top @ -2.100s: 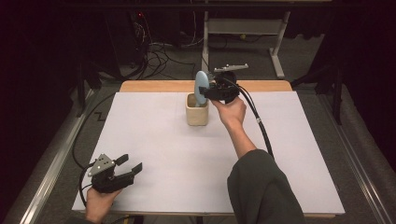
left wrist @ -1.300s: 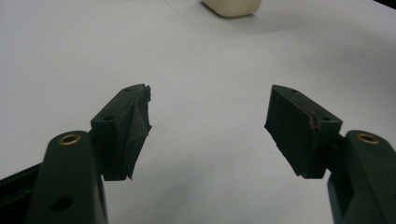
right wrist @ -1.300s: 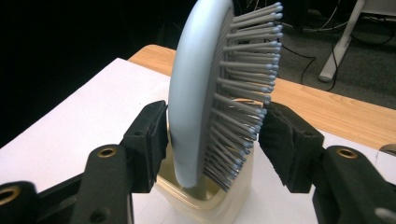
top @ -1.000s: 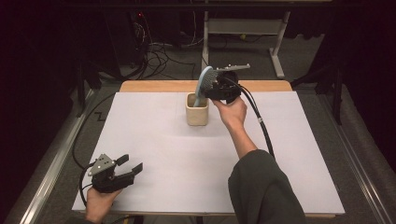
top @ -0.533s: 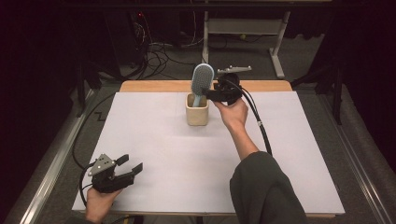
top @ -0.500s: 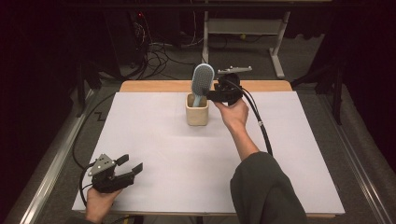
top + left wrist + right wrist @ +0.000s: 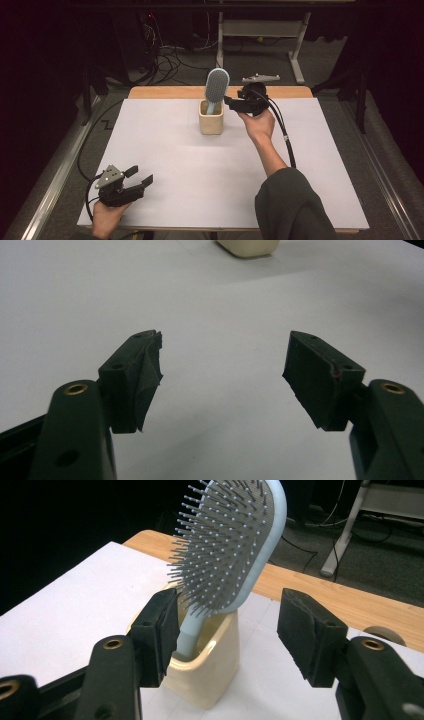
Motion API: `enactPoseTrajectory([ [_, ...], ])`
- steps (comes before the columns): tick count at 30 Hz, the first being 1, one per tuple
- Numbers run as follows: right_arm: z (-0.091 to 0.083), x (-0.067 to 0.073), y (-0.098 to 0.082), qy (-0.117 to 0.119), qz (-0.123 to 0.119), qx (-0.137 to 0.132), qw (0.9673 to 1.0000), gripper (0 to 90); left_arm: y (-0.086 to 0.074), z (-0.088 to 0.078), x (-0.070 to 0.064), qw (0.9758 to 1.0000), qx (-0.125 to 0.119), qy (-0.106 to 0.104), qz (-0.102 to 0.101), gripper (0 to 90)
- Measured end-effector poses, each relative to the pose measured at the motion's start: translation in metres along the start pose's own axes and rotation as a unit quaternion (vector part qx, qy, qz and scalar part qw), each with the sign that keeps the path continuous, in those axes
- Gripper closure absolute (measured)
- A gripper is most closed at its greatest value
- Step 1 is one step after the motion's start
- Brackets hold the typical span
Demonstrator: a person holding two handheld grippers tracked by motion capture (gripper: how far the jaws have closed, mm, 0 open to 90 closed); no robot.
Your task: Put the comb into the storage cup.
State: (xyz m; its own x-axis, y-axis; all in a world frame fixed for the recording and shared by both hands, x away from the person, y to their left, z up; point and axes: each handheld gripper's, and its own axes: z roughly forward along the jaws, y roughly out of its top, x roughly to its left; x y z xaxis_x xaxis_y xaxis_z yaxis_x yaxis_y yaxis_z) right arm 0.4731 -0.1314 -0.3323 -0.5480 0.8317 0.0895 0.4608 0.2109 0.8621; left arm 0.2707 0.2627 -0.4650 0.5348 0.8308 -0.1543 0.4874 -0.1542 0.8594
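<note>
Right gripper (image 7: 231, 102) jaws are seen spread wide and empty in the right gripper view (image 7: 227, 630), set just beside the hairbrush (image 7: 227, 550), with the brush handle between them but not clamped. No brand, label or readable writing is seen on the brush, the cup or the table cover.

The hairbrush (image 7: 216, 90) is stood handle-down in the cream cup (image 7: 211, 117), its long axis near upright and leaning a little, the pale blue oval head at the top. In the right gripper view the bristles are turned toward the camera and to its left. The cup (image 7: 205, 665) is placed on the white sheet (image 7: 210, 165) toward the far middle of the table, near the bare wooden edge (image 7: 165, 92).

Compared with two seconds ago, the brush has been released into the cup and the right jaws have been opened and drawn back slightly; earlier the head was held close against them.

Left gripper (image 7: 139, 184) is held low at the near left corner, well apart from the cup, its jaws wide and empty over the sheet (image 7: 222, 385), unchanged from before.
</note>
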Motion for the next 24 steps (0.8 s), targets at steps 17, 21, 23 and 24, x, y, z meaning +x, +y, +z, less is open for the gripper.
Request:
enactPoseTrajectory([
  [17,-0.021,-0.005,-0.014,-0.009,-0.019,-0.013,0.9997,40.6,0.0,-0.001,0.0,1.0,-0.005,0.003,-0.003,32.6],
  [21,-0.028,-0.007,-0.016,-0.011,-0.026,-0.019,0.9994,40.6,0.0,-0.001,0.0,1.0,-0.004,0.003,-0.003,32.6],
  [23,-0.03,-0.008,-0.017,-0.011,-0.026,-0.021,0.9994,40.6,0.0,-0.001,0.0,1.0,-0.003,0.002,-0.002,32.6],
  [24,-0.032,-0.008,-0.018,-0.011,-0.027,-0.022,0.9993,40.7,0.0,-0.001,0.0,1.0,-0.004,0.003,-0.002,32.6],
])
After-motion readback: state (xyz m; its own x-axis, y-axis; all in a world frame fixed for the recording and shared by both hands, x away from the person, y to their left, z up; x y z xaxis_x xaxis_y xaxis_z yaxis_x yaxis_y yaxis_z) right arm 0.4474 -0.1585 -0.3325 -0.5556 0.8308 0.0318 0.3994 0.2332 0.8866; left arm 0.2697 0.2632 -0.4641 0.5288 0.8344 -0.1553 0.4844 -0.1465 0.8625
